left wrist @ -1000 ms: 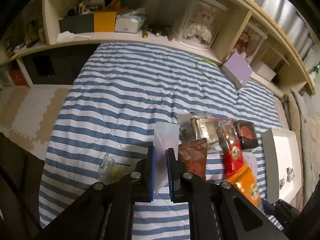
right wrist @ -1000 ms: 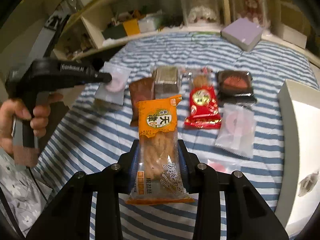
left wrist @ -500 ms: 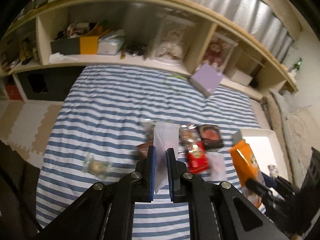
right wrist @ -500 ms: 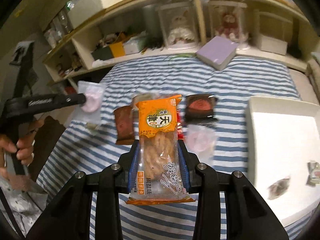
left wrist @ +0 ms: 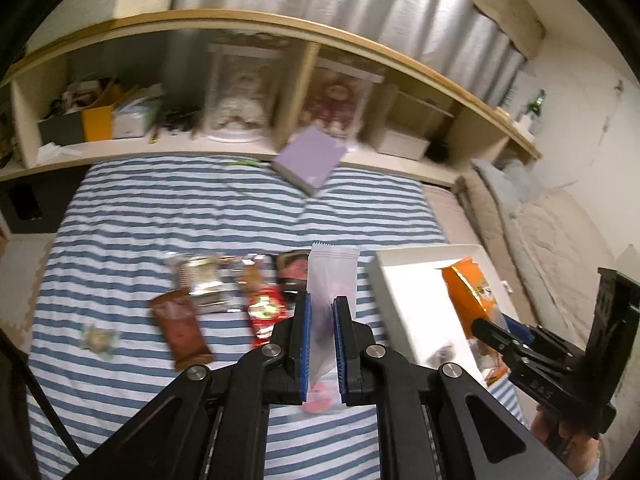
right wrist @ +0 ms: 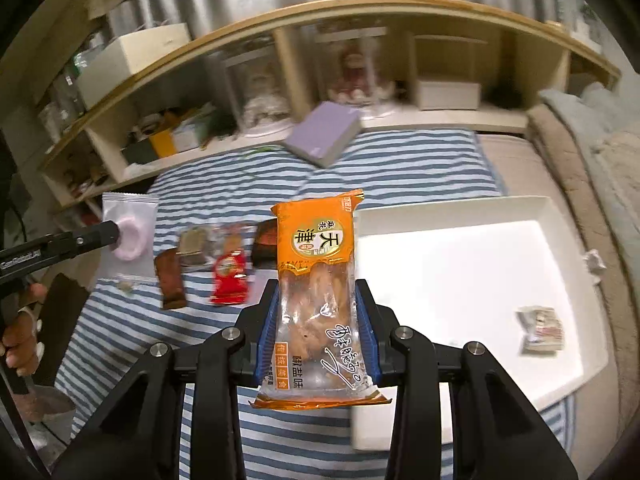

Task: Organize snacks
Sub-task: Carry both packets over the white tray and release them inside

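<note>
Both grippers lifted and swung toward the tray [right wrist: 460, 216] since earlier, right gripper [right wrist: 318, 320] pinching orange pack [right wrist: 316, 264] above the tray's near-left edge, left gripper [left wrist: 321, 332] clamping white packet [left wrist: 332, 276], loose snacks [left wrist: 224, 292] on striped bedspread [left wrist: 160, 208], shelf [left wrist: 248, 28] beyond.

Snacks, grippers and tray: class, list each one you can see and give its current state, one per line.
Left gripper: shut on white packet, lifted.
Right gripper: shut on orange packet, lifted.
White tray: on the bed, holding one small wrapped snack.
Brown packet: lying flat on striped quilt.
Red packet: lying flat.
Purple box: closed.
</note>
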Tool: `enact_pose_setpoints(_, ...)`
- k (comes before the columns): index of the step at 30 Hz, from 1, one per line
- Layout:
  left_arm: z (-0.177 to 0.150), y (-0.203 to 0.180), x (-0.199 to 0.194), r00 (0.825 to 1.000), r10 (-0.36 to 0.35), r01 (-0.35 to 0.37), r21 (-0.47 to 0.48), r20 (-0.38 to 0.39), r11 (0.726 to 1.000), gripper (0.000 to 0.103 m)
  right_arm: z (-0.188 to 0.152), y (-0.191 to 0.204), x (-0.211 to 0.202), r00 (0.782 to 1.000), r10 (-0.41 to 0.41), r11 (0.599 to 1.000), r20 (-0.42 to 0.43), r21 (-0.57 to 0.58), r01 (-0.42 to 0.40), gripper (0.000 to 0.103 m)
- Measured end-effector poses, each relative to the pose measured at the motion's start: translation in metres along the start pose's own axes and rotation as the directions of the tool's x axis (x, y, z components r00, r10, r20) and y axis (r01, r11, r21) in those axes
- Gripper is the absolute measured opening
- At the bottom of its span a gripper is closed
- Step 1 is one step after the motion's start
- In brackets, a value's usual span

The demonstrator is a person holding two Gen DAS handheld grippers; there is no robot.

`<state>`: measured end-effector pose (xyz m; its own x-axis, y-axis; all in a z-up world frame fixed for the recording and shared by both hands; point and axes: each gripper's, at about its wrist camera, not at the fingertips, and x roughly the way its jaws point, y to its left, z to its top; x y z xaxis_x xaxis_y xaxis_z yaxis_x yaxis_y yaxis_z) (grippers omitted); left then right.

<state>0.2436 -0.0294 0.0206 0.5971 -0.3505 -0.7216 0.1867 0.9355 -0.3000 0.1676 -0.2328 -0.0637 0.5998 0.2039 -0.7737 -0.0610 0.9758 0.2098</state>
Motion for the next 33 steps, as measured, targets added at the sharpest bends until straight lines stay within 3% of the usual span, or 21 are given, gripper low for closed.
enact_pose_setpoints(7, 0.001, -0.044, 0.027, 0.999, -0.034, 0.035, 0.042, -0.030, 0.999, 0.011, -0.001, -0.044, -0.021, 0.998, -0.063, 0.997, 0.010, 0.052, 0.063, 0.037)
enact_pose_setpoints(16, 0.002, -0.104, 0.097, 0.993, -0.059, 0.068, 0.087, -0.105, 0.994, 0.011, -0.011, -0.098, -0.028, 0.990, -0.142, 0.985, -0.022, 0.098, 0.144, 0.037)
enact_pose_setpoints(24, 0.004, -0.146, 0.171, 0.982, -0.060, 0.082, 0.118, -0.177, 0.990, 0.011, -0.020, -0.139, -0.010, 0.980, -0.184, 0.968, -0.081, 0.157, 0.195, 0.038)
enact_pose_setpoints(33, 0.010, -0.159, 0.244, 0.972, -0.042, 0.076, 0.141, -0.229, 0.987, 0.011, -0.024, -0.168, 0.027, 0.968, -0.188, 0.955, -0.167, 0.201, 0.220, 0.038)
